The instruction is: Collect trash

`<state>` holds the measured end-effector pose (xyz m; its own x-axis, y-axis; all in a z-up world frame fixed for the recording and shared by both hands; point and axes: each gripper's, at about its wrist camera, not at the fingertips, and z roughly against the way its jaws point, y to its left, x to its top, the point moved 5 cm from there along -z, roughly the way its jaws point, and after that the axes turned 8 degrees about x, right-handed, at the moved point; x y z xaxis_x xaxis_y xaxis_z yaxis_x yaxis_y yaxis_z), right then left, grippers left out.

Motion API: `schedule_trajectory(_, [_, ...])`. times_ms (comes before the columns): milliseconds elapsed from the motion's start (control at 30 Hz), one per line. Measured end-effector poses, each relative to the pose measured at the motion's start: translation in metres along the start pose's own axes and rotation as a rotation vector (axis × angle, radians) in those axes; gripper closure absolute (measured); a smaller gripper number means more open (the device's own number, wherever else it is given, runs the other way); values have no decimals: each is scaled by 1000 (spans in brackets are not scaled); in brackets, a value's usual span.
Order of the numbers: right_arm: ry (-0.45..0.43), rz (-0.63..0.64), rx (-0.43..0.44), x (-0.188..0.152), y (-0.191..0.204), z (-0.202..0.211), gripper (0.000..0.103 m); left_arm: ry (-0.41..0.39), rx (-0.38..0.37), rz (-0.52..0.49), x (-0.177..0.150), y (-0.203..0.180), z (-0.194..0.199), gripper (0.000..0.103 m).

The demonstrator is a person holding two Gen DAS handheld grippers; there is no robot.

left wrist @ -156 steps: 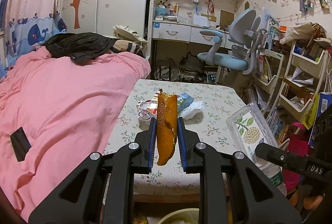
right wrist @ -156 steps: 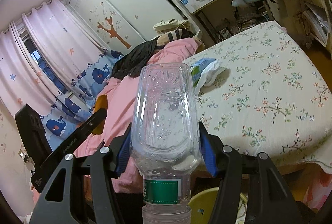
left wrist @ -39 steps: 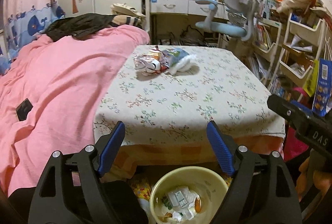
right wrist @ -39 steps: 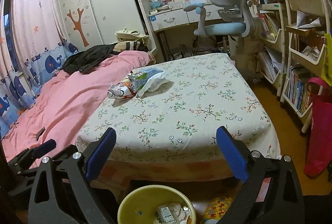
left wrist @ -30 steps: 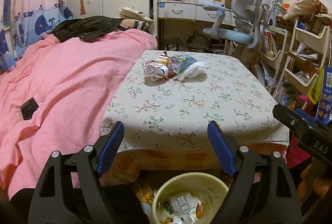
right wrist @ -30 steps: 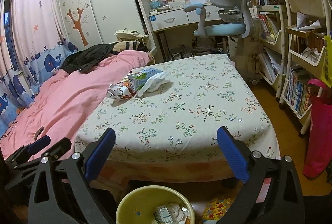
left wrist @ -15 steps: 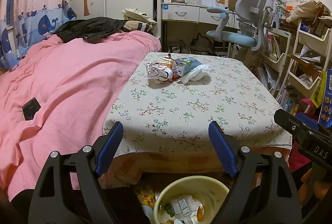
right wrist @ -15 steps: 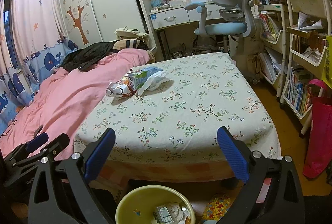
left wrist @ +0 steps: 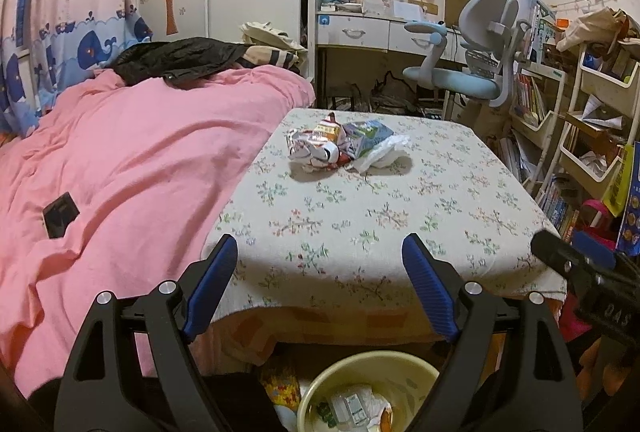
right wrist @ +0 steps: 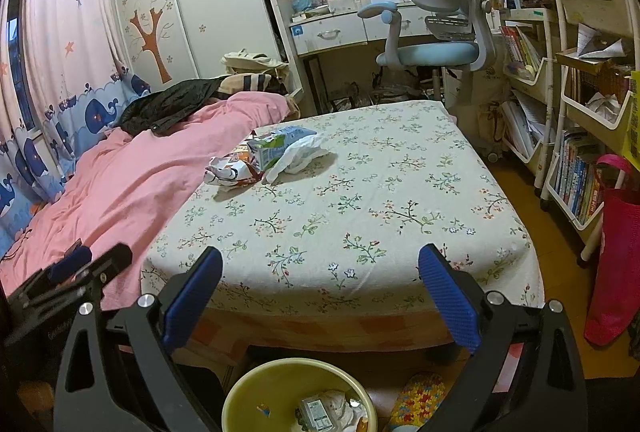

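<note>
Your left gripper [left wrist: 320, 274] and right gripper [right wrist: 320, 282] hang spread apart, empty, above the yellow bin [right wrist: 256, 384]; wrappers [left wrist: 340, 146] lie on the bench [left wrist: 400, 216].

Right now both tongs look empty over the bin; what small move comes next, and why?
Probably reach the left tongs forward toward the crumpled wrappers at the table's far side. Both the left and right tongs stand open with nothing between them, the yellow bin below already holds trash, and that pile is the only litter left on the cloth.

Dim warm indoor light, soft shadows, sharp centre, fisheye-warped edges w/ black corners.
</note>
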<state>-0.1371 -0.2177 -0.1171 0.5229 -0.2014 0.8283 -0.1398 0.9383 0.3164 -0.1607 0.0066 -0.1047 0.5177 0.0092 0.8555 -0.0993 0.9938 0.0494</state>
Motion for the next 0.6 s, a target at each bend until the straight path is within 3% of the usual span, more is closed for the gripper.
schedule_trajectory(367, [26, -10, 18, 3, 2, -16, 9, 12, 29, 68, 37, 20, -33, 22])
schedule_trajectory(600, [40, -26, 43, 27, -1, -39, 9, 39, 46, 71, 67, 23, -75, 22])
